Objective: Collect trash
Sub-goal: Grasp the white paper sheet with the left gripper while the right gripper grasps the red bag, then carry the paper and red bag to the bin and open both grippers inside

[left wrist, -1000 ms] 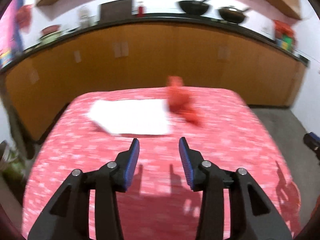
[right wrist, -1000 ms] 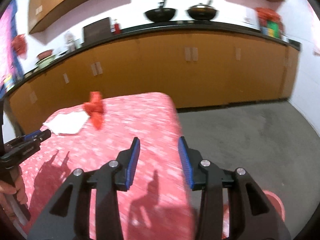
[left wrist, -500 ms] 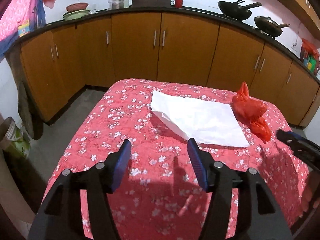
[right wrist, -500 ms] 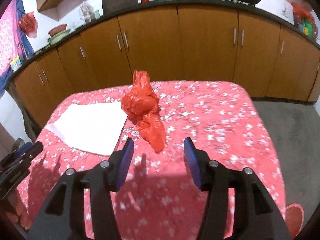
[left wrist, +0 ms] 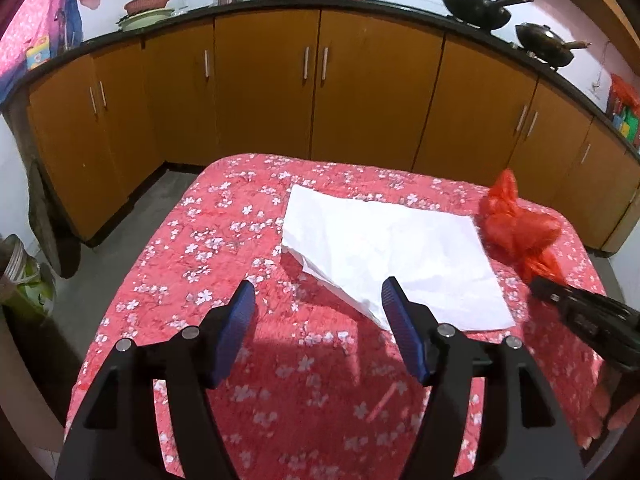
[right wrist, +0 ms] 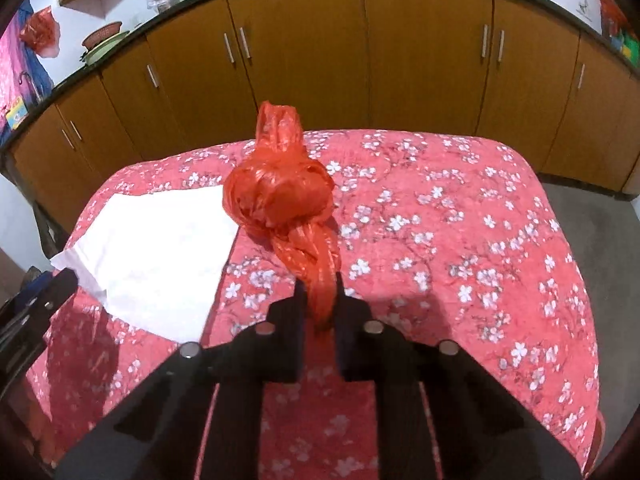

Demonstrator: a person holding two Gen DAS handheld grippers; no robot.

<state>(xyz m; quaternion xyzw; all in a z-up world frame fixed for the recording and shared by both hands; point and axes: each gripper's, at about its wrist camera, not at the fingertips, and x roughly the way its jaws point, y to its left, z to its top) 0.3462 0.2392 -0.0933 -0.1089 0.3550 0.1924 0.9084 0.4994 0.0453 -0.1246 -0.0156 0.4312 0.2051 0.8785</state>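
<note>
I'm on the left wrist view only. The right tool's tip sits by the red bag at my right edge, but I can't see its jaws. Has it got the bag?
Observer: Yes. In the right wrist view the right tool has just been closing, and its jaws are now shut on the red bag.
Operator: Which part is it pinching?
Observer: The twisted tail, the end nearest the tool. The knotted bulk lies beyond it on the tablecloth.
</note>
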